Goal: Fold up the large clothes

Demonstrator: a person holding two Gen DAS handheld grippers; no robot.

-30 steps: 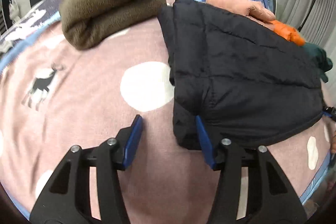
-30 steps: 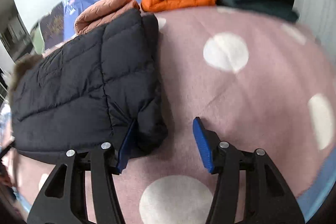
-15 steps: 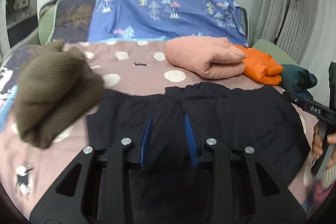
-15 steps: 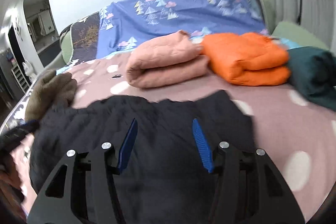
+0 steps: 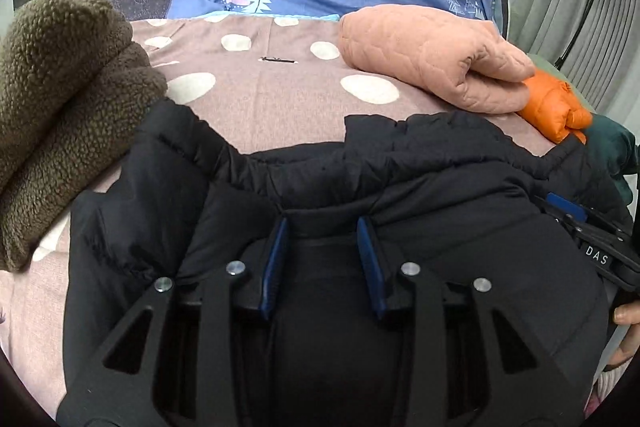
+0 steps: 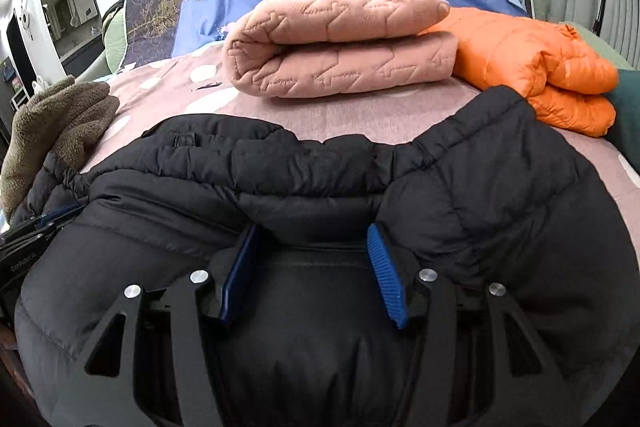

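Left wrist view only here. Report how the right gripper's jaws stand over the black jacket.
Observer: The right gripper has its jaws apart above the black jacket. The inner faces of the blue pads show bare, so nothing is pinched.
Operator: Describe the orange jacket. I get only its end.
Observer: The orange jacket is folded double, two puffy layers, and lies against the folded pink quilt.
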